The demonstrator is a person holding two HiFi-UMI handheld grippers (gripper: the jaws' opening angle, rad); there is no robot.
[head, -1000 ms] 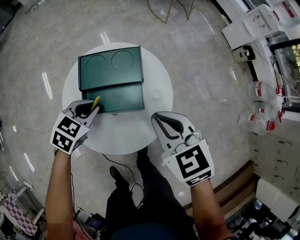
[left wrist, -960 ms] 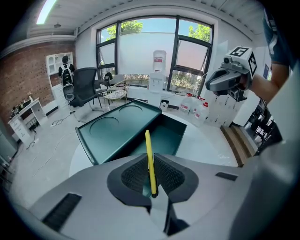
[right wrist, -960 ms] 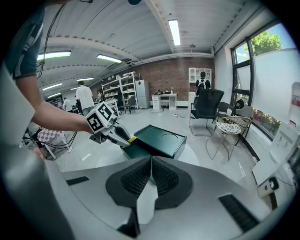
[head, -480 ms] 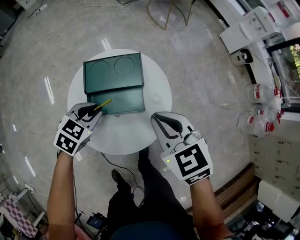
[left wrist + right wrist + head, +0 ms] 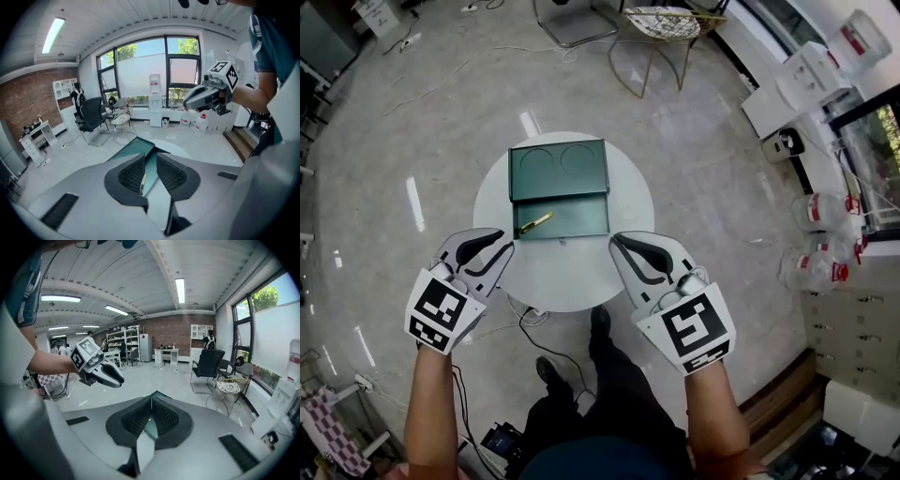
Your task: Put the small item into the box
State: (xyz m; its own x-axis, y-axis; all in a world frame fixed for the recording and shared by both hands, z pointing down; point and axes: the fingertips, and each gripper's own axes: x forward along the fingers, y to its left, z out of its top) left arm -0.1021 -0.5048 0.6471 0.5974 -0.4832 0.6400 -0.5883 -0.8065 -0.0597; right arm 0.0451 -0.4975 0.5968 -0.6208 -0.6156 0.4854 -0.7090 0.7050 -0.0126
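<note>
An open dark green box (image 5: pixel 561 192) stands on the round white table (image 5: pixel 572 272), its lid (image 5: pixel 558 169) laid back on the far side. A small yellow item (image 5: pixel 534 222) lies in the box's tray at its left end; it also shows in the gap of the left gripper view as a thin yellow item (image 5: pixel 142 182). My left gripper (image 5: pixel 503 244) hovers just short of the box's near left corner, open and empty. My right gripper (image 5: pixel 620 243) hangs by the near right corner, shut on nothing.
A chair with a patterned seat (image 5: pixel 671 21) stands beyond the table. Cables (image 5: pixel 469 61) trail over the floor. Water bottles (image 5: pixel 821 184) and white cabinets (image 5: pixel 797 80) line the right side. The person's legs and a shoe (image 5: pixel 600 323) are below the table's near edge.
The left gripper let go of the yellow item, which now lies in the box tray, and drew back toward me. The head view has pulled back and up.
</note>
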